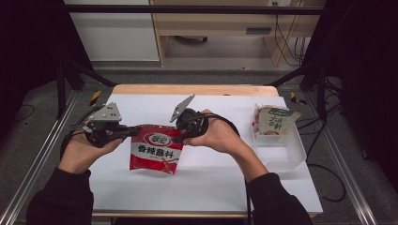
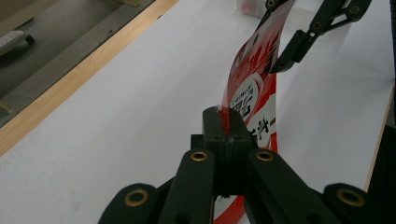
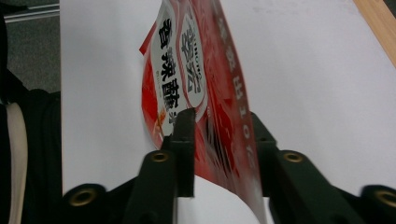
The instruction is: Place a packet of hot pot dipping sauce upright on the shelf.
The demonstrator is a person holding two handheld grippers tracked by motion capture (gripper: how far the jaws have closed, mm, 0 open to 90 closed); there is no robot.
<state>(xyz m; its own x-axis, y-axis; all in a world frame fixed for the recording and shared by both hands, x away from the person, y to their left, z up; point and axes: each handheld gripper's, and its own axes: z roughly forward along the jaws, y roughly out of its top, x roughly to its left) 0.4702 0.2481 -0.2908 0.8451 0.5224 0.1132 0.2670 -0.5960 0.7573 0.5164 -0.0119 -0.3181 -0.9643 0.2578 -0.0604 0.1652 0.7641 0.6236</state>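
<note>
Holding a red foil seasoning pouch with white label (image 1: 155, 149) upright above the white table sheet (image 1: 211, 183), left gripper (image 1: 133, 132) is clamped tight on its top left corner. Right gripper (image 1: 177, 139) sits at the top right edge, jaws part open around the pouch, one pad touching, other side just off. Clear plastic tub (image 1: 286, 152) with a pale green-topped packet (image 1: 272, 121) sits well apart at the right.

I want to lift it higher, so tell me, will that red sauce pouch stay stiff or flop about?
The red pouch probably flops: it curves between the left gripper and right gripper. Its glossy film may slip. It hangs from a top-edge pinch, so it seems light.
</note>
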